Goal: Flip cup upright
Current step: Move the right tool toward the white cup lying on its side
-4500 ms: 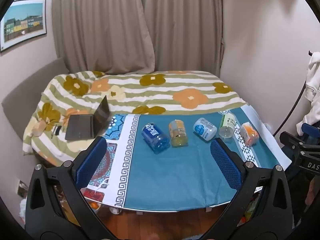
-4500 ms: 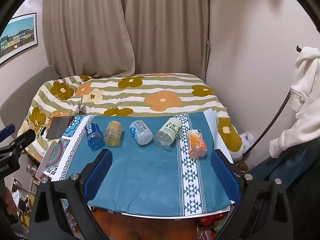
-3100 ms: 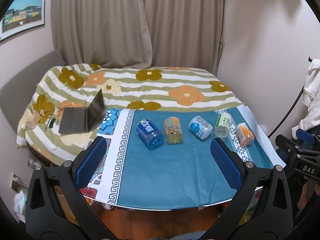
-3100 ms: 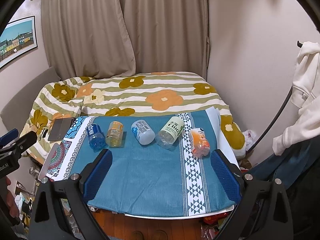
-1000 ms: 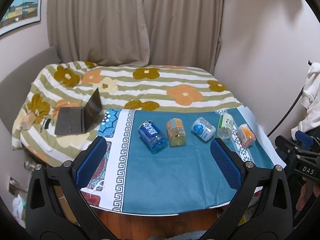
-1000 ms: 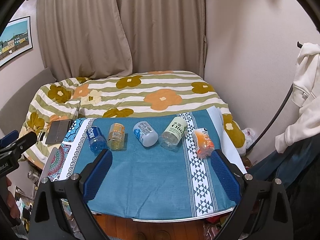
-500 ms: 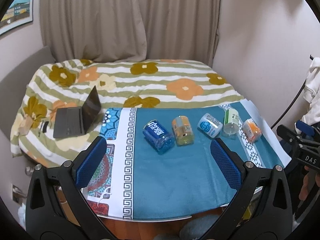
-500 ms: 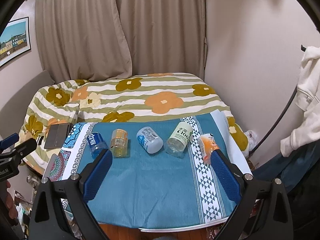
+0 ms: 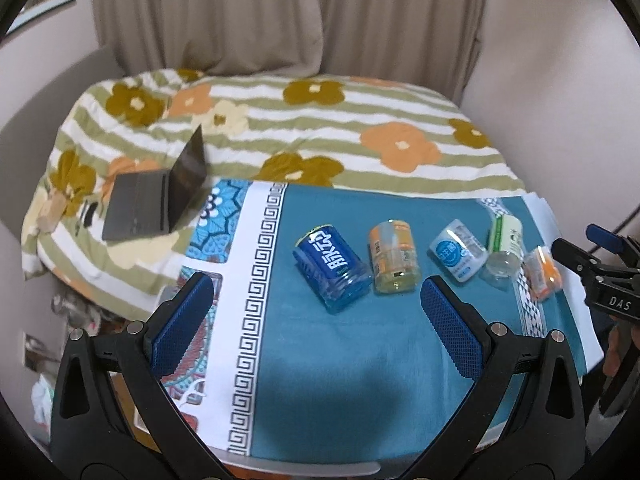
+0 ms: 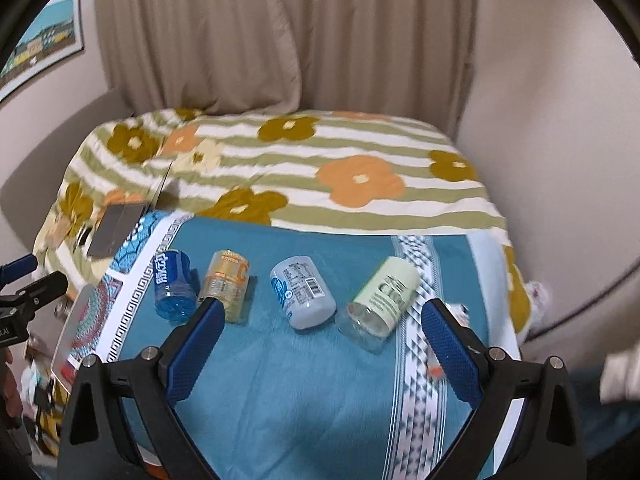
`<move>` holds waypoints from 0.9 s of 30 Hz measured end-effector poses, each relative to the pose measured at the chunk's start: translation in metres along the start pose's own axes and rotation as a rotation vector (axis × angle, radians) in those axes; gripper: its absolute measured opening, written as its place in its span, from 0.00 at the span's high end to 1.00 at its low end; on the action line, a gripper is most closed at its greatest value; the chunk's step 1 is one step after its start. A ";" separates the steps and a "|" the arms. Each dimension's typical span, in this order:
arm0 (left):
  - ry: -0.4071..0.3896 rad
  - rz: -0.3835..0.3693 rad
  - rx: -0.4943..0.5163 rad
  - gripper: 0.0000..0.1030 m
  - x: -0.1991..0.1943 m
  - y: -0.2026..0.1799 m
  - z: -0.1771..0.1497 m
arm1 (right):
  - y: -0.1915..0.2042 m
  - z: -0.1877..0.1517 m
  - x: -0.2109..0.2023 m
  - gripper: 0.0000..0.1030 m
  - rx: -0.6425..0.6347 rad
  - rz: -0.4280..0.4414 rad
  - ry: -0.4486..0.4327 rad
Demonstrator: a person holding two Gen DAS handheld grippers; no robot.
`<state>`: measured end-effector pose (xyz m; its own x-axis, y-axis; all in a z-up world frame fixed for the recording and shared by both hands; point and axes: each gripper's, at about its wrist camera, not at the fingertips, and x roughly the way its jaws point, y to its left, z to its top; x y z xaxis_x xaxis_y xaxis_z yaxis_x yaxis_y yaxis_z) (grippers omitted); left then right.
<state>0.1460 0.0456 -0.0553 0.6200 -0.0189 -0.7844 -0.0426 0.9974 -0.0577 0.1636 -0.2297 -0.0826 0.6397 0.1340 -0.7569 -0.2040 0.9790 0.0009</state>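
Several cups lie on their sides in a row on the teal cloth: a blue cup, a yellow-orange cup, a pale blue cup, a pale green cup and an orange-white cup, which my right finger mostly hides in the right wrist view. My left gripper is open and empty above the cloth, in front of the blue cup. My right gripper is open and empty in front of the pale blue and green cups.
The cloth covers a low table set against a bed with a flowered striped blanket. An open laptop lies on the bed at the left. Curtains hang behind. A white garment hangs at the right.
Both grippers have moved forward and down toward the row of cups, which now look larger. Both stay open. The cups have not moved.
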 end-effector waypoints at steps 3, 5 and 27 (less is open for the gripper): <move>0.047 0.023 -0.017 0.00 0.024 -0.007 0.007 | -0.004 0.010 0.031 0.05 -0.051 0.040 0.058; 0.077 0.036 -0.041 0.00 0.040 -0.011 0.009 | -0.005 0.017 0.053 0.05 -0.086 0.075 0.097; 0.265 0.121 -0.191 0.00 0.128 -0.029 -0.019 | 0.010 0.015 0.196 0.14 -0.382 0.281 0.375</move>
<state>0.2115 0.0128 -0.1656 0.3777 0.0560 -0.9242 -0.2642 0.9632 -0.0496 0.2978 -0.1914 -0.2213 0.2318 0.2485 -0.9405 -0.6234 0.7801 0.0525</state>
